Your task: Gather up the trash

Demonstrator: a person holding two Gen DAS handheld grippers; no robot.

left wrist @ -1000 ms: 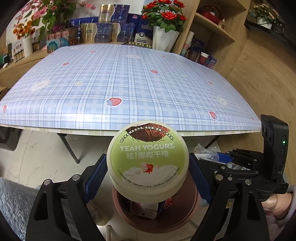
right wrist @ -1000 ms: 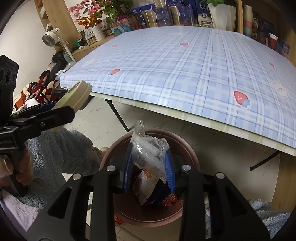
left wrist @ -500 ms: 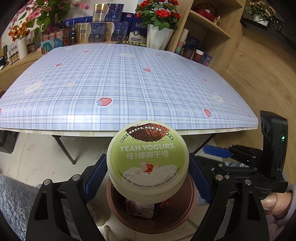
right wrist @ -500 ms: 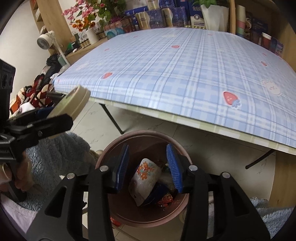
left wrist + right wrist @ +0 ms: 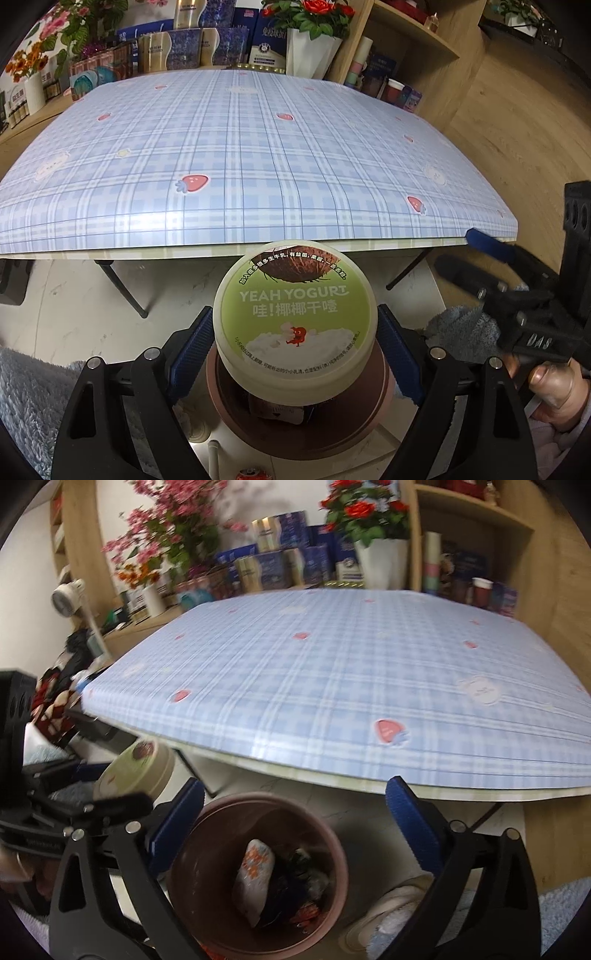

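Yogurt tub (image 5: 295, 321) clenched at its lid rim between the jaws of the left gripper (image 5: 295, 343), lid facing the camera, at 6 o'clock in the left wrist view. Hung off the bench (image 5: 258, 166), over the brown bin (image 5: 369, 424) as judged from that view. Seen from the right wrist, though, sat at 9 o'clock of the bin's (image 5: 332, 849) mouth, closer to the rim than to the middle; could not be told which reading was true.

Right gripper (image 5: 295, 790) hovered above the same bin with jaws spread wide and nothing between them, in a blurred view.

Likely trouble, as a guess only:
- Released off-centre, could have struck the rim and rolled onto the floor, towards the slipper (image 5: 384, 923) at 4 o'clock of the bin.
- Gripped on a smooth rounded edge, might have slid out early or tipped on the way down.
- Landed on the flowered packet (image 5: 255, 875) and other rubbish already inside, might have bounced or perched high.
- Crowded over one opening, could have knocked the two grippers together.
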